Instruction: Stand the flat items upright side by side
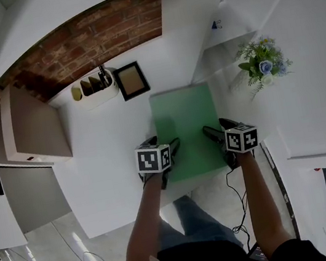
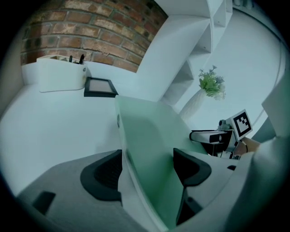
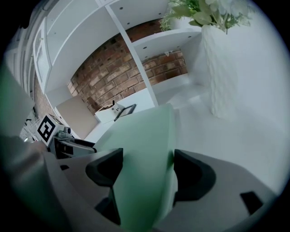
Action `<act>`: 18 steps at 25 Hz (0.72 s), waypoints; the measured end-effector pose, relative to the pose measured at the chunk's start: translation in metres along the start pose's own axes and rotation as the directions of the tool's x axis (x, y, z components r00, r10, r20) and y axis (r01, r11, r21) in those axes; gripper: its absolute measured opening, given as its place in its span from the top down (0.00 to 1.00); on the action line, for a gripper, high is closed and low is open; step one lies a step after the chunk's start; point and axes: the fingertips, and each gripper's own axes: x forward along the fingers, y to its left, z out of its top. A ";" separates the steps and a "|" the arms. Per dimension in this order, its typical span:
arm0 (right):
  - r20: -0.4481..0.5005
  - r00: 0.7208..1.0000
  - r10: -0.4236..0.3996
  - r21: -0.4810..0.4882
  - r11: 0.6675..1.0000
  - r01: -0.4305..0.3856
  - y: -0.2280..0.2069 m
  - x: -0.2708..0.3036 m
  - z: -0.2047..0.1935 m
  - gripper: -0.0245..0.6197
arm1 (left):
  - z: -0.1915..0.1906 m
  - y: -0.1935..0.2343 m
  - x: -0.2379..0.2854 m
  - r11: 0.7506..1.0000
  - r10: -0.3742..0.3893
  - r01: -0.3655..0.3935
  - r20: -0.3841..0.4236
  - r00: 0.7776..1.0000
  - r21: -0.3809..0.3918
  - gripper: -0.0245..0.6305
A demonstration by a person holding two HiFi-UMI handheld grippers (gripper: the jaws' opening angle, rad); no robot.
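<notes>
Left gripper (image 2: 147,165): the fingers (image 2: 106,174) stand wide apart and astride the left edge of the green flat item (image 1: 186,126). The outer pad sits just beside the item's pale edge and the inner pad is clear of the green face. No grip is made. Whether the outer pad actually touches the edge cannot be settled from the left gripper view.

Right gripper (image 3: 147,170): the fingers (image 3: 192,174) are likewise spread, with the item's right edge running between them. The green face fills most of the gap. Neither pad is seen pressing on it.

Green flat item: in the head view it appears to lie flat on the white table (image 1: 112,160), its near corners between the two grippers, which face each other across its width. A person's forearms reach in from the near side of the table.

Surroundings: beyond the far edge of the item lies a dark picture frame (image 1: 132,80), and a white organiser (image 1: 94,89) stands just beside the frame against the brick wall (image 1: 96,35). A white vase of flowers (image 1: 262,65) stands to the right, well apart from the item.
</notes>
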 end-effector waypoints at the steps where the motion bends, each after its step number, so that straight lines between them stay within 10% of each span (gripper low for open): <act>1: -0.007 1.000 0.009 0.007 1.000 -0.009 -0.001 0.001 0.000 0.44 | 0.000 0.000 0.000 1.000 -0.008 0.008 -0.007 1.000 -0.001 0.47; 18: 0.003 1.000 0.015 -0.020 1.000 -0.015 0.004 0.000 0.002 0.41 | -0.003 -0.002 0.005 0.998 -0.042 0.041 -0.021 0.999 -0.057 0.46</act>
